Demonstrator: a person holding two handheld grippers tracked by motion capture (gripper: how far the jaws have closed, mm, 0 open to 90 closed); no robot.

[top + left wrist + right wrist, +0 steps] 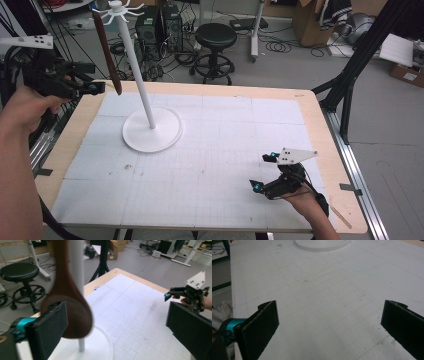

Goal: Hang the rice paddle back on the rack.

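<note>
Dark brown wooden spoon [106, 50] hangs by its handle tip from a hook arm at the top of a white hook-topped stand [141, 82], its long axis running steeply down and slightly outward, bowl end lowest, clear of the white gridded counter [225, 150]. Just beside that bowl sits the left gripper [97, 88], held at the counter's far-left edge; in the left gripper view the spoon's broad bowl [71, 315] lies directly ahead, close against the left-hand one of its black padded fingers [48, 327], which stand wide apart and press on nothing, so the spoon appears to hang free, though blur makes contact with that pad hard to rule out. Well apart, near the counter's front-right corner, the right gripper [264, 172] rests low with fingers [259, 325] likewise spread over bare gridded surface. By this framing the left hand is far the nearer to the spoon.
</note>
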